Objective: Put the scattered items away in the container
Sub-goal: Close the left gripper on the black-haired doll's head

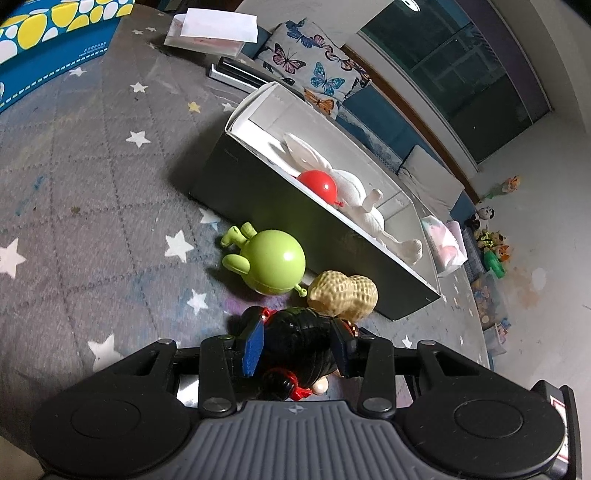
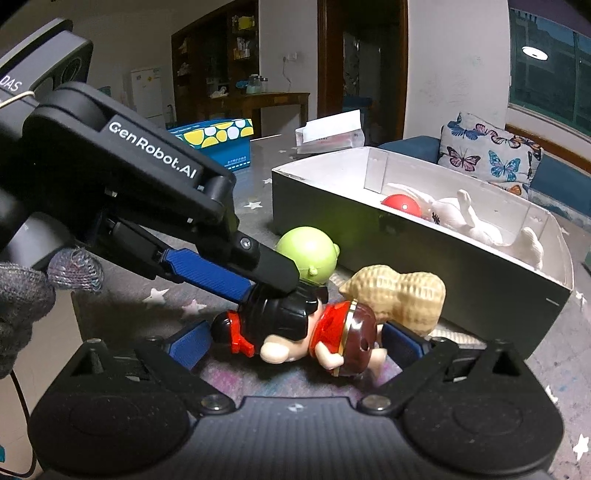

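Observation:
A black-haired doll in red [image 2: 295,332] lies on the grey star mat [image 1: 92,184]. My left gripper [image 1: 299,347] is shut on the doll's head [image 1: 295,336]; it also shows in the right wrist view [image 2: 258,284]. My right gripper [image 2: 295,343] is open, its blue pads on either side of the doll without clamping it. A tan peanut toy [image 1: 343,293] and a green round toy [image 1: 273,262] lie next to the doll. The dark box with white inside [image 1: 258,184] holds a red ball [image 1: 318,184] and a white plush [image 1: 354,199].
A blue basket with yellow spots [image 1: 55,40] stands at the far left of the mat. White paper packs [image 1: 210,29] lie beyond. A butterfly cushion [image 1: 314,70] and blue sofa sit behind the box. Small toys [image 1: 491,240] line the floor at right.

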`<control>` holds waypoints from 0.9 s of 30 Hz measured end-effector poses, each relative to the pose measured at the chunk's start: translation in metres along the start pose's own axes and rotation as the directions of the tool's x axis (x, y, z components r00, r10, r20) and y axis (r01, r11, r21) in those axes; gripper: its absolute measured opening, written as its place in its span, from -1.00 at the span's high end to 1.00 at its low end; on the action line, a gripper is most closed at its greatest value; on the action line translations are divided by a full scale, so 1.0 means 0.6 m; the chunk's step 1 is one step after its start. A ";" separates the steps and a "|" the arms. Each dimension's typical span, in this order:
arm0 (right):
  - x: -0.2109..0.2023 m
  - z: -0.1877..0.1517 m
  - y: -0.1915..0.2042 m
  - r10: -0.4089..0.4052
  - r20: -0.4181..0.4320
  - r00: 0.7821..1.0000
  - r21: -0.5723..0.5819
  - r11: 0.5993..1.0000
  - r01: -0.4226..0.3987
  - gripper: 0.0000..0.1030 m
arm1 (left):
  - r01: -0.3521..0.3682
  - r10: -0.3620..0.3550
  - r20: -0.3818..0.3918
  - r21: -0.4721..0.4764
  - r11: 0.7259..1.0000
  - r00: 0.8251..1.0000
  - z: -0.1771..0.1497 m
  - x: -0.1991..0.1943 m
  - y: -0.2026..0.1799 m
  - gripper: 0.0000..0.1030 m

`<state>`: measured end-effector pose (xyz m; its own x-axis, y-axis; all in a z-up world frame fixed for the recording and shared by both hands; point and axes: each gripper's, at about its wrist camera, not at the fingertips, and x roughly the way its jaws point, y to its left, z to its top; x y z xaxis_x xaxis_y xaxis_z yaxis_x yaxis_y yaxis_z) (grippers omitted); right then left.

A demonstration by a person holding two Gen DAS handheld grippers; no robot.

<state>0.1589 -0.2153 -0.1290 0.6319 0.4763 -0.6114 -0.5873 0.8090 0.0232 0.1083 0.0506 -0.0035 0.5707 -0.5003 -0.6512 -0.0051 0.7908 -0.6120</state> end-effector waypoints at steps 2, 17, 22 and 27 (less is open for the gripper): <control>-0.002 -0.001 0.000 0.001 -0.007 1.000 0.000 1.000 -0.001 -0.92 | 0.007 -0.007 -0.004 -0.008 1.000 1.000 -0.001 -0.001 0.003 0.18; -0.012 -0.004 -0.020 0.041 -0.027 0.999 0.111 0.993 -0.038 -0.89 | 0.030 -0.030 -0.018 -0.008 1.000 0.999 -0.019 -0.010 0.006 0.18; -0.013 -0.007 -0.015 0.033 -0.035 0.999 0.096 0.995 -0.030 -0.89 | 0.045 -0.047 -0.030 -0.060 0.997 0.998 -0.016 -0.009 0.015 0.19; -0.013 -0.003 -0.021 0.039 -0.035 0.999 0.118 0.992 -0.035 -0.90 | 0.048 -0.050 -0.014 -0.066 0.997 0.999 -0.019 -0.007 0.015 0.16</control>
<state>0.1605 -0.2297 -0.1261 0.5900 0.4954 -0.6375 -0.5454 0.8268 0.1378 0.0968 0.0556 -0.0114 0.5584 -0.5438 -0.6264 -0.0317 0.7406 -0.6712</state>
